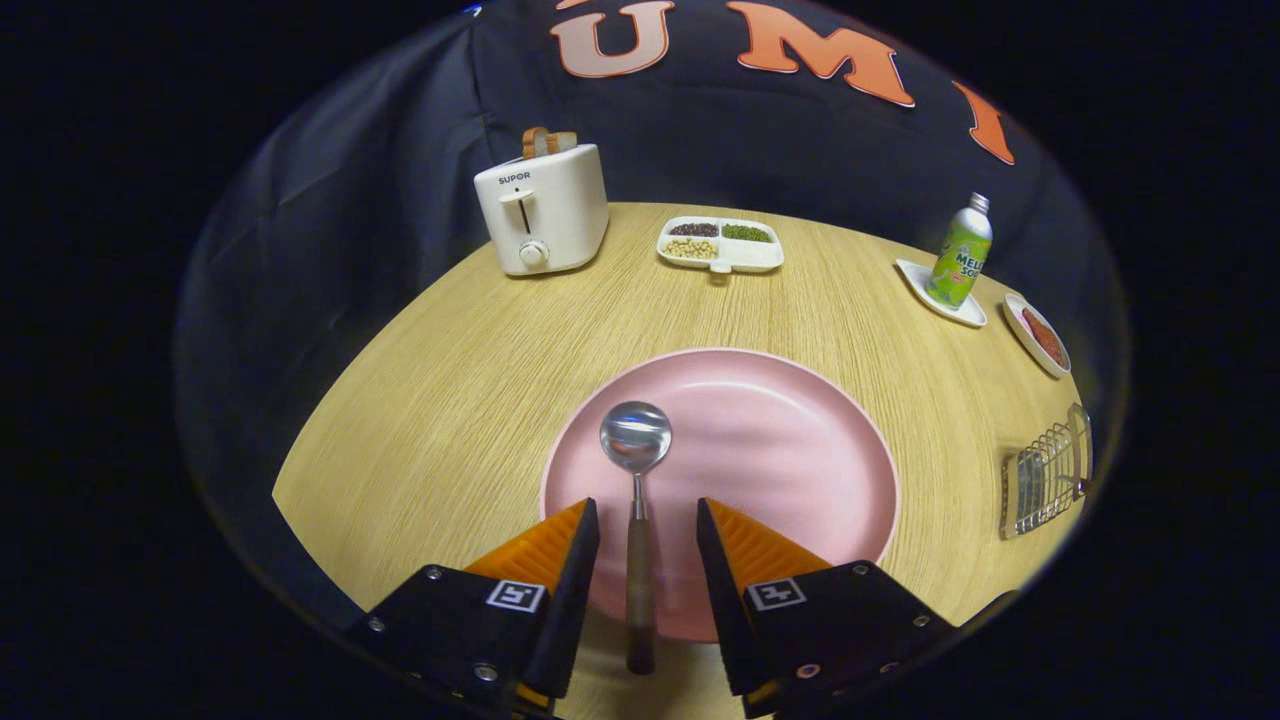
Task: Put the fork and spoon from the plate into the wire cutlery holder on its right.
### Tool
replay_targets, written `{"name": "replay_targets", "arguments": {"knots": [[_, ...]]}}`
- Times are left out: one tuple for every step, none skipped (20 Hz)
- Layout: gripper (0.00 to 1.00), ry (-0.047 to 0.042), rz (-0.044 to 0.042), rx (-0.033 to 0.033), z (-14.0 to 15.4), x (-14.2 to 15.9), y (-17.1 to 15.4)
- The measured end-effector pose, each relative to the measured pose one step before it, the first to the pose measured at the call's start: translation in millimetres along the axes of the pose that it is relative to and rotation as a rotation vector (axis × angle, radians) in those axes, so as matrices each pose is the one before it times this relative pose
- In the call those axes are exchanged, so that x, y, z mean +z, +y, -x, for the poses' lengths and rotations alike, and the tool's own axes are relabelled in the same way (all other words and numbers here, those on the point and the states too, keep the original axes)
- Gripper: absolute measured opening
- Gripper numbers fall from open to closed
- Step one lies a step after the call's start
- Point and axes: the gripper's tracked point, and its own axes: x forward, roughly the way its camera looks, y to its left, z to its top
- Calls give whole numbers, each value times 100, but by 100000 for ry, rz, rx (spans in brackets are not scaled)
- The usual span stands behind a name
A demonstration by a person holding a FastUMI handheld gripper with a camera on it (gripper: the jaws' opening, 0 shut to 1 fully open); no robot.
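A pink plate [790, 440] lies on the wooden table just ahead of the fingers. On its near left part rests a spoon [636, 470] with a shiny bowl and a wooden handle. The handle runs back over the plate's rim and lies between the two fingers. My gripper [647, 515] is open, with a finger on each side of the handle and a gap to both. The wire cutlery holder [1045, 480] stands on the table to the right of the plate; something thin and metallic shows inside it.
A white toaster [541, 208] with bread in it stands at the table's far left. A divided dish of beans [720, 245] sits at the far middle. A green bottle [960, 252] on a white coaster and a small dish [1038, 335] are at the far right.
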Motion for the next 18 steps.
{"name": "replay_targets", "arguments": {"knots": [[54, 926, -191, -206, -169, -210, 37], [49, 801, -550, 350, -183, -78, 99], [40, 789, -867, 41, -117, -104, 92], [30, 373, -398, -610, -48, 16, -163], [14, -74, -625, -440, -133, -25, -69], [9, 45, -937, -1031, 394, 171, -187], [6, -535, -1046, -101, 299, 369, -32], [5, -730, -792, 864, 459, 501, -65], [5, -466, -369, 34, 738, 383, -317], [5, -136, 258, -316, 633, 379, -478], [5, -127, 82, -554, 496, 408, -526], [5, 45, -375, -285, 612, 362, -516], [5, 430, -822, 81, 542, 242, -568], [4, 505, -1332, 251, 628, 192, -566], [5, 324, -846, -385, 537, 253, -718], [4, 534, -68, -887, 551, 206, -898], [4, 419, 13, -976, 592, 80, -1022], [5, 165, -389, -964, 534, 277, -968]]}}
